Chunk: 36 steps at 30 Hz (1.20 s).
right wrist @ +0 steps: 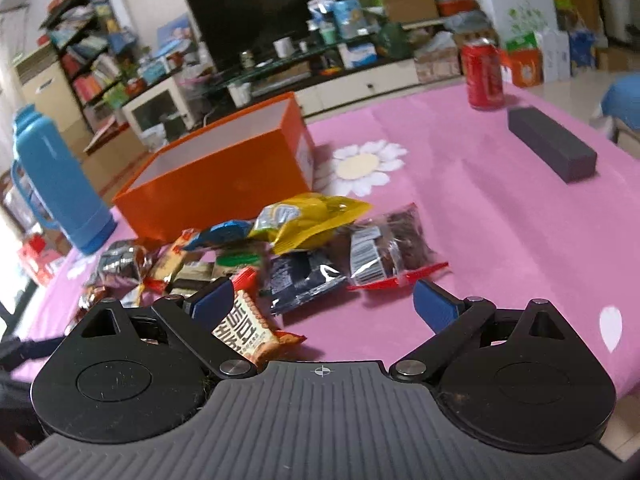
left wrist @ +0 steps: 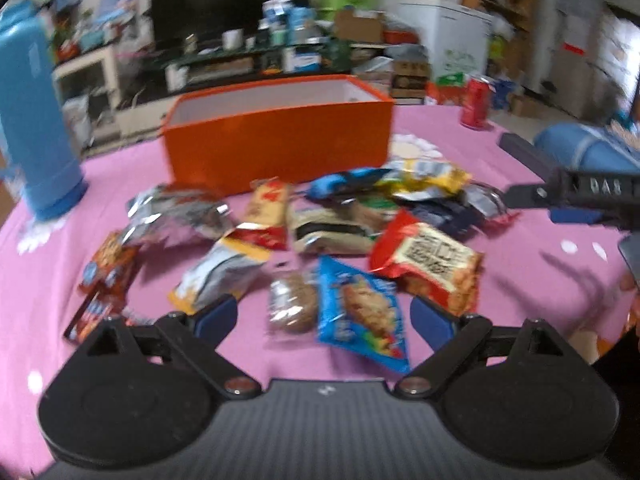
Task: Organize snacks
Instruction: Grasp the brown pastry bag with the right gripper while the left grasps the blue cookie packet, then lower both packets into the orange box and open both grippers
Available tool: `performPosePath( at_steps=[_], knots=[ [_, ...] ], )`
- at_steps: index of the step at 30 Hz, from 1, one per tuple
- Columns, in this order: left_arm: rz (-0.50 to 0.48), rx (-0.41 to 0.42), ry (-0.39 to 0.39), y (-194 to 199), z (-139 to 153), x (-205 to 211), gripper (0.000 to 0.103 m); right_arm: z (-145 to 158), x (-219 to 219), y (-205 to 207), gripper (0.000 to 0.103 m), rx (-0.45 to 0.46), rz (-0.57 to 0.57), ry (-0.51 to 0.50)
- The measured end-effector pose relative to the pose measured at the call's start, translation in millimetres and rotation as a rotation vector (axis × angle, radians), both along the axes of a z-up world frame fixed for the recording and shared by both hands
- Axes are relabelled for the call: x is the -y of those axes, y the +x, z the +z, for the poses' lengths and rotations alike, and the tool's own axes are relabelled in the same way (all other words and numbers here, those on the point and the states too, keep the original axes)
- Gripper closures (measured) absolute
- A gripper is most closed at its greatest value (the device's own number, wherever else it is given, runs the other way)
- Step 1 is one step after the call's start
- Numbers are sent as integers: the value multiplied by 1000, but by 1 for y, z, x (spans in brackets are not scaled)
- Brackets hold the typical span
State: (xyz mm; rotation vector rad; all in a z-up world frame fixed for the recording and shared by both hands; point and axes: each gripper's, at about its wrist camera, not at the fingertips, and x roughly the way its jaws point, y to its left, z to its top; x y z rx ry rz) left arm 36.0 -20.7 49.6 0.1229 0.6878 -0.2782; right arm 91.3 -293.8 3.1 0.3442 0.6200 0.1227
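Pink tablecloth (right wrist: pixel 500 208); snacks (left wrist: pixel 320 240) mid-table before orange box (left wrist: pixel 280 148); flask (left wrist: pixel 36 120) left edge; left gripper (left wrist: pixel 324 316), right gripper (right wrist: pixel 324 300) agape, empty; cluttered room.

Colours on the snack table

The tablecloth (right wrist: pixel 480 208) is pink with white daisies; the box (right wrist: pixel 224 184) is orange outside, white inside; the flask (left wrist: pixel 36 120) is blue, the can (right wrist: pixel 482 76) red, one packet (right wrist: pixel 312 220) yellow.

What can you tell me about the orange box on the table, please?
The orange box is a long, open-topped rectangular container, likely cardboard, with bright orange outer walls and a pale interior. No lid shows. It stands upright on the pink tablecloth, behind the snack pile. What shows of its inside looks empty. No gripper touches it.
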Motion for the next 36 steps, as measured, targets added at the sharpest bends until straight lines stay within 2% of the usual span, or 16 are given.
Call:
performPosePath(
  at_steps=[2,5,9,11,14,17,21,24,26,27,28,29,32,36],
  knots=[
    [-31,16,47,3,-3,14,12,0,-1,0,16,6,34,16],
    [-83,30,103,9,-9,31,15,-1,-21,0,16,-2,159,-35],
    [-97,11,151,19,-23,39,29,-7,-39,8,19,-25,256,-37],
    [-90,0,156,22,-28,38,30,-4,-39,11,22,-11,239,-42],
    [-88,-12,150,26,-32,35,26,6,-29,16,19,25,130,-136],
    [-95,-8,157,28,-36,36,25,5,-19,38,19,-31,69,-232],
    [-117,5,174,25,-37,37,26,-5,-16,79,21,-113,106,-314],
    [-132,5,153,24,-37,34,26,-19,-7,105,37,-171,118,-268],
    [-137,5,142,24,-38,33,27,-29,-2,115,41,-193,114,-224],
    [-140,7,144,23,-39,34,35,-31,0,115,44,-192,102,-204],
    [-146,10,149,23,-40,36,42,-31,3,115,56,-189,94,-190],
    [-157,7,151,22,-40,38,46,-32,5,114,61,-189,85,-196],
    [-172,-3,179,18,-41,43,49,-37,11,113,61,-195,67,-197],
    [-182,-67,150,6,-41,33,49,-38,15,102,61,-201,43,-195]
  ],
)
